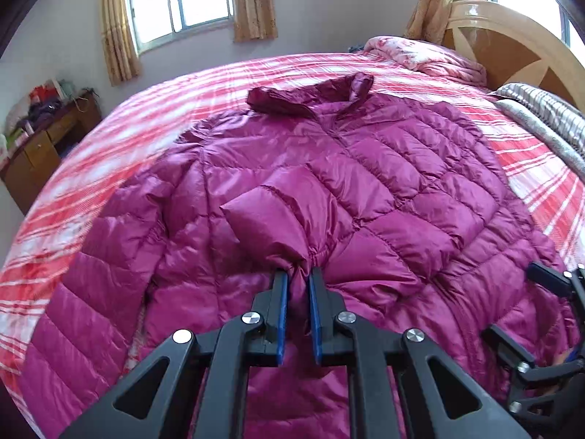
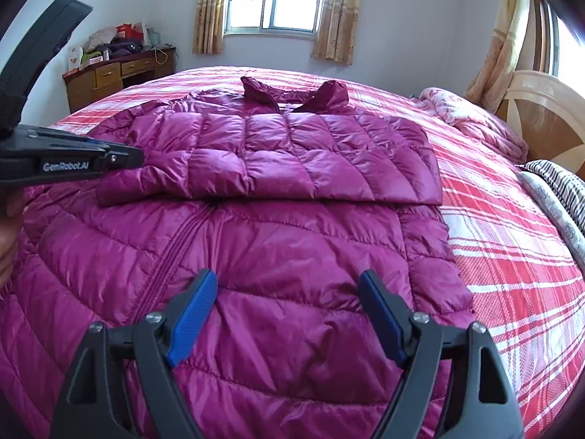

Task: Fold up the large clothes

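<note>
A magenta quilted down jacket point(image 1: 384, 168) lies spread face up on the bed, collar toward the far window. In the left wrist view my left gripper point(image 1: 298, 278) is shut on a bunched, puffed piece of the jacket's fabric pinched between its blue pads point(image 1: 281, 300). In the right wrist view one sleeve point(image 2: 278, 161) lies folded across the chest of the jacket point(image 2: 292, 241). My right gripper point(image 2: 289, 285) hovers over the lower body of the jacket, jaws wide open with nothing between them. The left gripper's body point(image 2: 73, 162) shows at the left edge.
A red and white plaid bedsheet point(image 2: 504, 241) covers the bed. A pink floral quilt point(image 2: 471, 120) and a striped blanket point(image 2: 559, 190) lie near the wooden headboard point(image 2: 541, 117). A cluttered wooden desk point(image 2: 117, 73) stands by the far wall under curtained windows.
</note>
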{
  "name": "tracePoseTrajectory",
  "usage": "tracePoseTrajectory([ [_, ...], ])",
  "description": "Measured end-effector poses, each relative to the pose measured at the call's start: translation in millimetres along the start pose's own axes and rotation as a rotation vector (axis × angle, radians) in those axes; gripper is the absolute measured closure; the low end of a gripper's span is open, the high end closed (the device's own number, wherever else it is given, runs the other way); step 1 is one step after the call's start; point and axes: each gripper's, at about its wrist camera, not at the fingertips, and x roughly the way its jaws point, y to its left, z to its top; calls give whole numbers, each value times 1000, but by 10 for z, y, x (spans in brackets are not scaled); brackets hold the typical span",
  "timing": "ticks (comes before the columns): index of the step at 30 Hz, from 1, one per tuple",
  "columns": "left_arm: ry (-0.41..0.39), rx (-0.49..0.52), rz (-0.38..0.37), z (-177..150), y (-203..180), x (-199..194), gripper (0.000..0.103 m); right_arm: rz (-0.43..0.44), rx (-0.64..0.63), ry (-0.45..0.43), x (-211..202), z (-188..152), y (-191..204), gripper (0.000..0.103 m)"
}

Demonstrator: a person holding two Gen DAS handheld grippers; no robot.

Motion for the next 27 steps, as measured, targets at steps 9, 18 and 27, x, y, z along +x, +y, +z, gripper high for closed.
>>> tracePoseTrajectory([
  [9, -101, 21, 77, 210, 293, -403, 25, 10, 169, -56, -319, 387, -573, 21],
  [18, -172, 32, 31, 493, 26, -257, 19, -110, 332, -57, 337, 988, -1259, 52],
  [27, -20, -5, 38, 236, 56, 463, 19, -62, 303, 99, 996, 868, -1233, 52],
])
